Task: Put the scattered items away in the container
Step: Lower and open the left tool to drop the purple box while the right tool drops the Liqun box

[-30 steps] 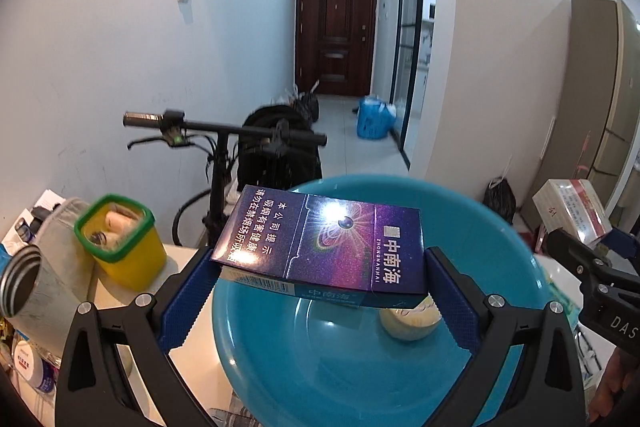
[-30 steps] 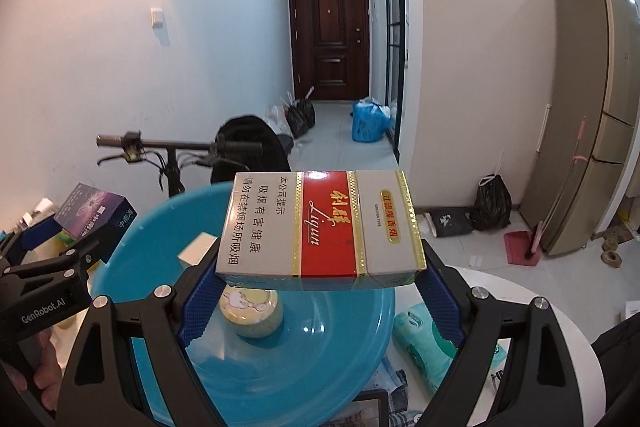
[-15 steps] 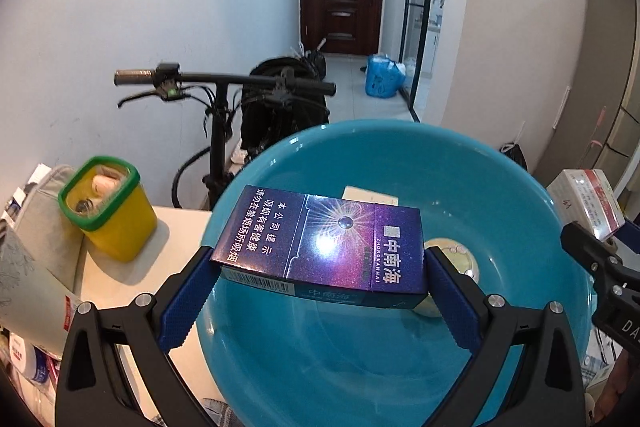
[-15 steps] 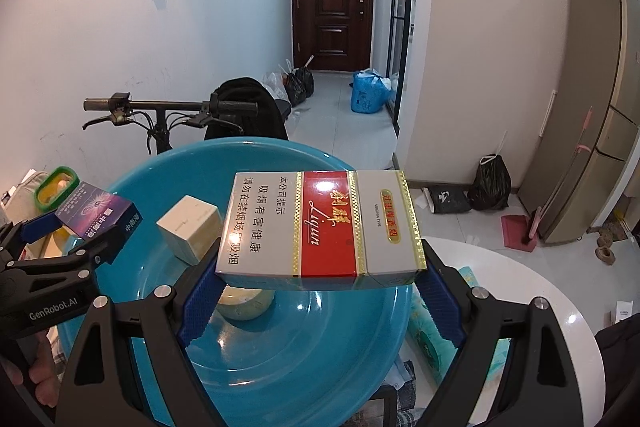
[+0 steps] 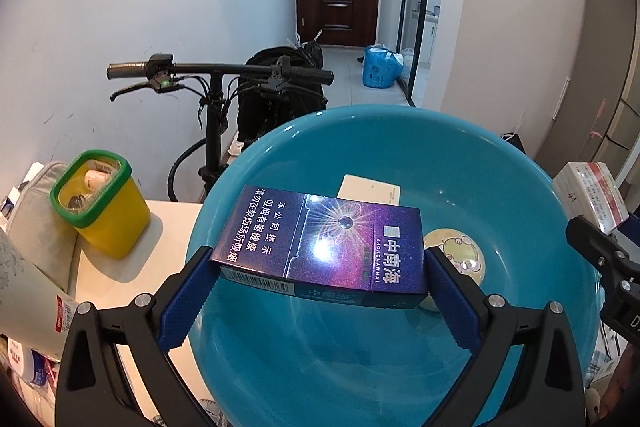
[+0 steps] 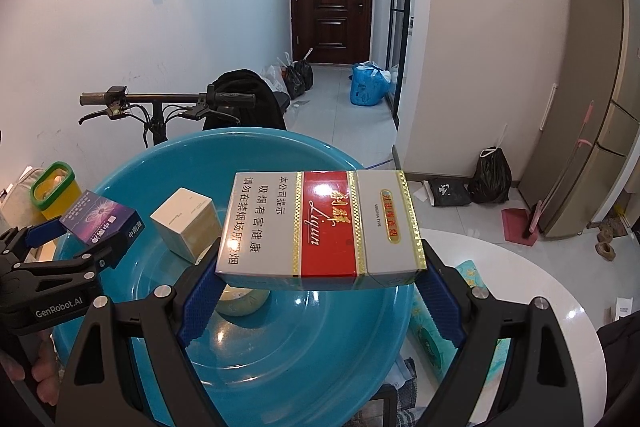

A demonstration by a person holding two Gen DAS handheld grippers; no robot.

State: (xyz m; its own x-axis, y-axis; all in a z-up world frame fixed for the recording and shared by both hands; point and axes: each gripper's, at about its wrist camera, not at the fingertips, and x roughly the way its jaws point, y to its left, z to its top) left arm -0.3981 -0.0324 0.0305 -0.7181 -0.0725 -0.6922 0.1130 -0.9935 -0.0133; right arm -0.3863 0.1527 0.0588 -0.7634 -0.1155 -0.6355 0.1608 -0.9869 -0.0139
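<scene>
A big teal basin (image 5: 500, 163) (image 6: 280, 367) stands on the table. My left gripper (image 5: 318, 269) is shut on a purple cigarette pack (image 5: 320, 239), held flat above the basin's near left part. My right gripper (image 6: 318, 265) is shut on a white and red cigarette pack (image 6: 320, 223), held flat above the basin's right half. Each pack shows in the other view too: the purple pack (image 6: 100, 221) and the white and red pack (image 5: 592, 193). Inside the basin lie a small cream box (image 6: 186, 223) (image 5: 370, 189) and a round yellow tin (image 5: 456, 255) (image 6: 242, 301).
A yellow tub with a green rim (image 5: 100, 203) stands left of the basin beside a grey pouch (image 5: 36, 215). A teal packet (image 6: 460, 315) lies right of the basin on the white round table (image 6: 540, 287). A bicycle handlebar (image 5: 220, 69) stands behind the table.
Both grippers have sunk and tipped downward over the basin, each keeping its pack. More of the basin's inside shows, with the cream box and the tin.
</scene>
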